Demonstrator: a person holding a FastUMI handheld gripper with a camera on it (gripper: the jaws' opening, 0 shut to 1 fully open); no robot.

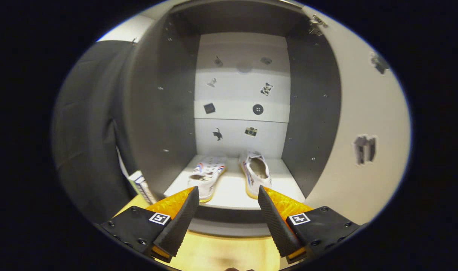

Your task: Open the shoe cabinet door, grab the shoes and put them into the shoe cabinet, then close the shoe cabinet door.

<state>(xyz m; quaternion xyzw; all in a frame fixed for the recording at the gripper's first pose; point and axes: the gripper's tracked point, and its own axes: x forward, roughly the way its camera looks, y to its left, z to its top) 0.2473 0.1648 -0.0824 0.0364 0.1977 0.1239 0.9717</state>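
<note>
Shoes [229,175]: being kept on the cabinet [157,113] floor.
Tongs [228,194]: being held wide, empty.
Door [364,143]: being left open; closing remains.

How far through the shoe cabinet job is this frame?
Done: door stands open, and both shoes, left shoe and right shoe, lie on the cabinet bottom shelf. In hand: nothing; the gripper is open, just before the shelf. Left: closing the door.
</note>
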